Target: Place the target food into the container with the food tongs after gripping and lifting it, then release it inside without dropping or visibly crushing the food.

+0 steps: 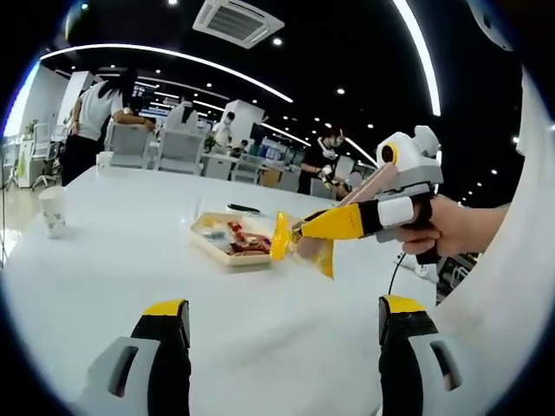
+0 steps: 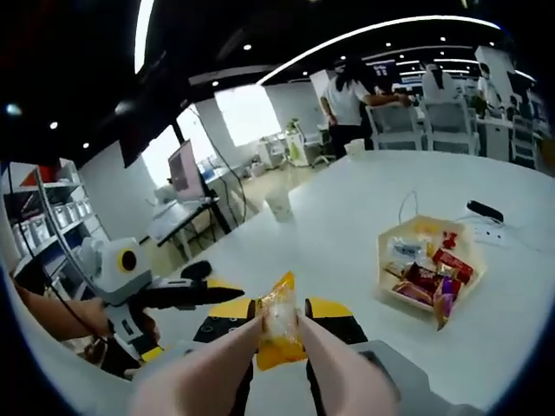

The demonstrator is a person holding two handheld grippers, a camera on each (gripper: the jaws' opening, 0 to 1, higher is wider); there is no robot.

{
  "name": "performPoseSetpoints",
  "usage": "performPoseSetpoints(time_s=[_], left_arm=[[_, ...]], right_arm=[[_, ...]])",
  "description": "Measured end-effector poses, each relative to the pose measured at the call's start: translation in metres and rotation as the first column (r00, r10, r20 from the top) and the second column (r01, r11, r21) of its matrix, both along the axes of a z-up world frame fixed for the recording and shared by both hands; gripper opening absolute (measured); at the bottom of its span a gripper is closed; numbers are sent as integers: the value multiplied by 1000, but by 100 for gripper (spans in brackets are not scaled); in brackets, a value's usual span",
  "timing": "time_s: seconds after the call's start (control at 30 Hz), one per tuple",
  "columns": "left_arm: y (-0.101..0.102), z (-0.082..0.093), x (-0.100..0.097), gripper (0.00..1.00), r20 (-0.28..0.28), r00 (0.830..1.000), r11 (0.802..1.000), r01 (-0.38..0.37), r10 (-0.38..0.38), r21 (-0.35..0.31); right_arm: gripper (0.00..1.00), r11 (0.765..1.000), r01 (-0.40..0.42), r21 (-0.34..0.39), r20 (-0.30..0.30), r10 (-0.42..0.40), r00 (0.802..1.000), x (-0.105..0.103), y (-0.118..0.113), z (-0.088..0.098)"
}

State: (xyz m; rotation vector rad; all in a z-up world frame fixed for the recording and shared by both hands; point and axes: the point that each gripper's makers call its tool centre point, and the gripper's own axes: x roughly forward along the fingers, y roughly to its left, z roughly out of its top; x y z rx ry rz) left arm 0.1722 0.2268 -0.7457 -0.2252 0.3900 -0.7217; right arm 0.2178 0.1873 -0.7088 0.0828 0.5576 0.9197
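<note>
A yellow snack packet [image 2: 279, 329] hangs above the white table [image 2: 347, 217], pinched between the pink food tongs [image 2: 334, 360]. My right gripper [image 2: 279, 312] is shut on those tongs. In the left gripper view, the right gripper [image 1: 299, 234] comes in from the right in a person's hand, holding the packet [image 1: 305, 247] just right of the container [image 1: 227, 238]. That container [image 2: 386, 260] is a shallow tray with several wrapped snacks in it. My left gripper [image 1: 282, 334] is open over bare table with nothing between its jaws. It also shows at the left of the right gripper view as the left gripper [image 2: 208, 293].
A paper cup [image 1: 52, 211] stands near the table's far left edge, the same cup [image 2: 278, 204] in the right gripper view. A black flat object [image 2: 484, 211] and a white cable [image 2: 408, 204] lie beyond the tray. People and chairs [image 1: 178, 147] are at desks behind.
</note>
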Motion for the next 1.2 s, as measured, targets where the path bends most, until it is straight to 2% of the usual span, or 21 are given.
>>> performPoseSetpoints(time_s=[0.27, 0.37, 0.47, 0.77, 1.2], left_arm=[[-1, -2, -2, 89, -6, 1000, 1000, 8, -8, 2], [-2, -2, -2, 89, -8, 1000, 1000, 12, -12, 3], [-1, -3, -2, 89, -8, 1000, 1000, 11, -11, 4], [0, -3, -2, 89, -9, 1000, 1000, 5, -5, 6], [-4, 0, 1, 89, -5, 1000, 1000, 4, -4, -1]], right_arm=[[22, 1000, 17, 19, 15, -17, 1000, 5, -3, 10], [22, 1000, 21, -10, 44, -20, 999, 9, -6, 13], [22, 1000, 29, 2, 55, -29, 998, 14, -9, 20], [22, 999, 41, -9, 63, -41, 997, 21, -17, 18], [22, 998, 65, -2, 78, -65, 995, 28, -29, 25]])
